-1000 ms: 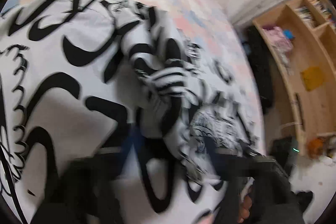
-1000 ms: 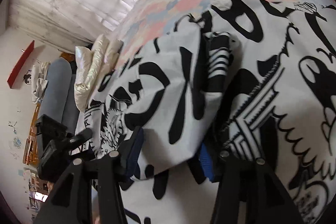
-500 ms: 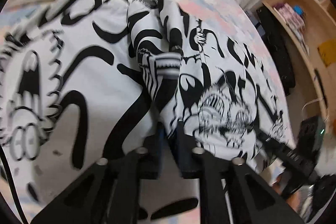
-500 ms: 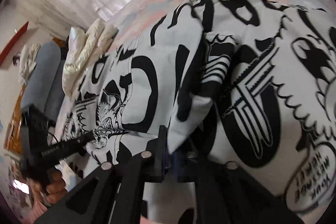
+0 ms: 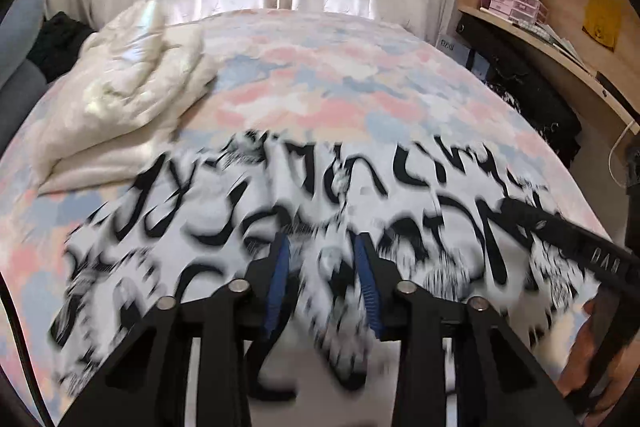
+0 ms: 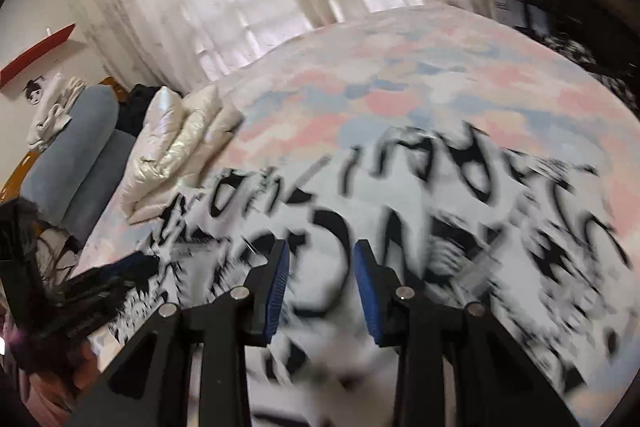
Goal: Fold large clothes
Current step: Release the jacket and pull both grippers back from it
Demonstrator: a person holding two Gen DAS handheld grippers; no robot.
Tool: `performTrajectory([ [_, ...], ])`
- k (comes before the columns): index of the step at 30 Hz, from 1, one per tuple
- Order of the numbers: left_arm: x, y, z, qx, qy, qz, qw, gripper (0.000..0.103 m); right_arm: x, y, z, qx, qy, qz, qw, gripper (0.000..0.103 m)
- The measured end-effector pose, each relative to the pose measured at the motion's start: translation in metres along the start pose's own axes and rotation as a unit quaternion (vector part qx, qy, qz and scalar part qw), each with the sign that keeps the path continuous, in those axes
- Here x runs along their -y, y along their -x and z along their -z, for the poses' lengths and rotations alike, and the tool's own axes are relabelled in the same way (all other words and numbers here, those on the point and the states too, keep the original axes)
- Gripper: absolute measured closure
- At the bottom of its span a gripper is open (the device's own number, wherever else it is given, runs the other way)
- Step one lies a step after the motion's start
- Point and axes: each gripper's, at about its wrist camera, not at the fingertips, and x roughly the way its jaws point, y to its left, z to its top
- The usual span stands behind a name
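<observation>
Curtained window behind, wooden shelving to the right, and a bed (image 5: 320,83) with a pink-and-blue patterned sheet fills the left wrist view. A cream quilt (image 5: 120,99) lies bunched at the bed's far left. The black-and-white printed garment (image 5: 208,227) is spread across the near half of the bed, blurred. The left tool (image 5: 320,275) hangs just above it, jaws parted and opening, blue pads clear of the cloth as far as the blur lets me judge (fabric shows in the gap but looks to be below, not pinched). The right tool's black arm cuts in at the right edge.

Right wrist view: same bed, quilt (image 6: 180,143) at left, grey cushions beyond. Garment (image 6: 400,195) lies beneath and ahead of the right tool (image 6: 322,283), whose jaws are likewise opening, nothing visibly clamped.

Risks, my reading:
- Released fold may spring back or slump, since the cloth looks rumpled near both tools.
- A pad could snag loose fabric while lifting and drag the fold askew.
- Uneven edges would carry into the next fold.
</observation>
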Motion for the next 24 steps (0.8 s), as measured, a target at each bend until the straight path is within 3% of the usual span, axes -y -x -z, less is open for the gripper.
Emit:
performTrajectory([
  [2,0.009,-0.031,-0.011,-0.011,0.001,-0.004,0.9999,0.084,-0.008,-0.024,-0.01,-0.006,0.006,-0.011,1.0,0.069],
  [4,0.008,-0.058,-0.023,-0.02,0.004,-0.011,0.9997,0.085,-0.013,-0.05,-0.018,-0.017,0.007,-0.021,1.0,0.069],
  [6,0.005,-0.082,-0.027,-0.034,0.007,-0.036,0.9987,0.086,-0.013,-0.08,-0.027,-0.026,0.009,-0.016,0.999,0.069],
  [8,-0.004,-0.109,-0.025,-0.07,0.007,-0.091,0.9933,0.093,-0.002,-0.108,-0.032,-0.042,0.004,0.001,0.999,0.069],
  [9,-0.009,-0.119,-0.021,-0.085,0.011,-0.102,0.9911,0.094,0.006,-0.118,-0.033,-0.047,0.001,0.02,0.999,0.07],
  [10,-0.016,-0.125,-0.018,-0.093,0.019,-0.096,0.9908,0.095,0.016,-0.122,-0.032,-0.047,-0.001,0.038,0.998,0.075],
  [13,-0.026,-0.121,-0.01,-0.082,0.016,-0.074,0.9938,0.095,0.05,-0.115,-0.031,-0.041,-0.028,0.041,0.998,0.099],
  [14,-0.027,-0.118,-0.009,-0.081,0.011,-0.075,0.9938,0.095,0.059,-0.109,-0.031,-0.039,-0.032,0.051,0.997,0.099],
  [19,-0.025,-0.091,-0.008,-0.071,0.034,-0.062,0.9949,0.09,0.076,-0.075,-0.028,-0.04,-0.04,0.072,0.996,0.092],
  [24,-0.002,-0.058,-0.003,-0.043,0.035,-0.024,0.9982,0.083,0.036,-0.048,-0.025,-0.017,-0.018,0.028,0.999,0.065],
])
